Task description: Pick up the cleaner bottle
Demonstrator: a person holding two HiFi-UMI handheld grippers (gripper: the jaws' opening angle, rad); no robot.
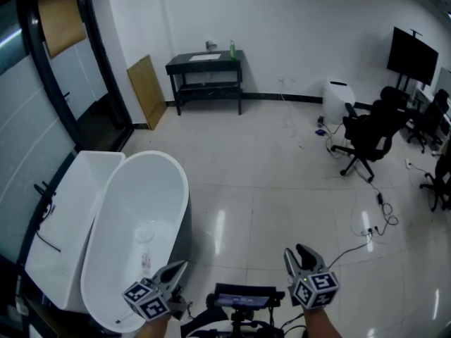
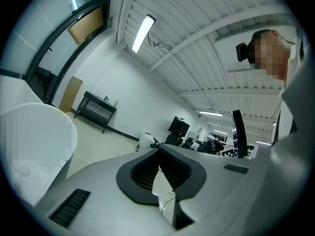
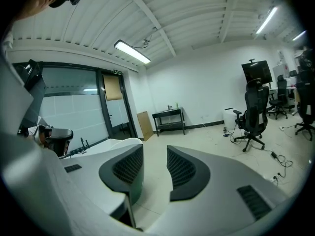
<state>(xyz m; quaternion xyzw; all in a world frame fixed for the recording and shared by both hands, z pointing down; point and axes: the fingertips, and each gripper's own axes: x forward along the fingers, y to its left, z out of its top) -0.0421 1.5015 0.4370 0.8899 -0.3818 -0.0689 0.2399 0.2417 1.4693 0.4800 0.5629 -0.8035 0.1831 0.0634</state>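
Observation:
The cleaner bottle point(image 1: 232, 49) is a small green bottle standing on a black table point(image 1: 204, 65) against the far wall; it is also tiny in the left gripper view point(image 2: 116, 103) and the right gripper view point(image 3: 176, 105). Both grippers are far from it, low at the near edge of the head view. My left gripper point(image 1: 180, 266) point(image 2: 158, 149) has its jaws together with nothing in them. My right gripper point(image 1: 296, 252) point(image 3: 154, 151) stands open by a narrow gap, holding nothing.
A white bathtub point(image 1: 176, 182) stands at the left, close to my left gripper. Black office chairs point(image 1: 370, 136), a white appliance point(image 1: 338, 101) and floor cables point(image 1: 373, 224) are at the right. A wooden board point(image 1: 148, 90) leans left of the table. Tiled floor lies between me and the table.

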